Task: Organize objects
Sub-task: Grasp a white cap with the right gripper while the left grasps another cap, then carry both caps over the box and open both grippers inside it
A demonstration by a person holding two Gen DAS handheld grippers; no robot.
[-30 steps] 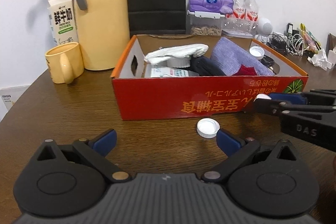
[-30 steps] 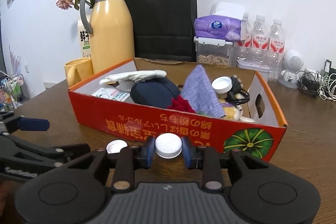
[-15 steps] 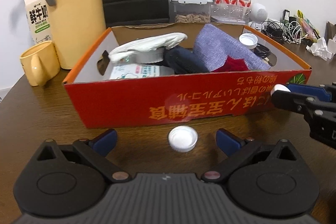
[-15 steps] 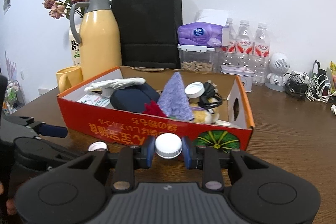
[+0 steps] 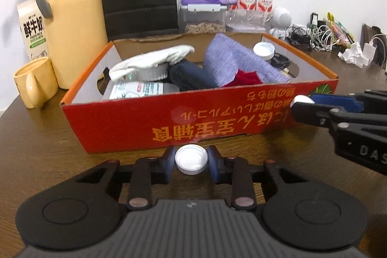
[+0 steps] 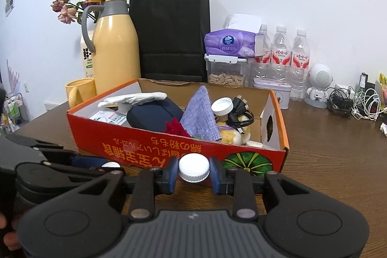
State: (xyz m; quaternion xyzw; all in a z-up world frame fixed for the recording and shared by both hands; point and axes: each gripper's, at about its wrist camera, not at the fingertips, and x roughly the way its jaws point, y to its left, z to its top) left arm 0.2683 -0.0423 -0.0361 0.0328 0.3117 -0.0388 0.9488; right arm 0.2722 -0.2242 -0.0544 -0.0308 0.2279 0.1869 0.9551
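Both grippers pinch white caps, left gripper (image 5: 191,160) on the open-side-up cap (image 5: 191,159), right gripper (image 6: 194,171) on the domed cap (image 6: 194,167); lift each level over the red box's (image 5: 193,122) near wall just ahead before releasing.

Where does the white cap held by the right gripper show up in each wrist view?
Left wrist view: the white cap peeks out at the tip of the right gripper, far right, mid-height, in front of the red box.
Right wrist view: low centre, clamped between the blue pads, open side down.
Shared landmark: the red box's printed front wall.
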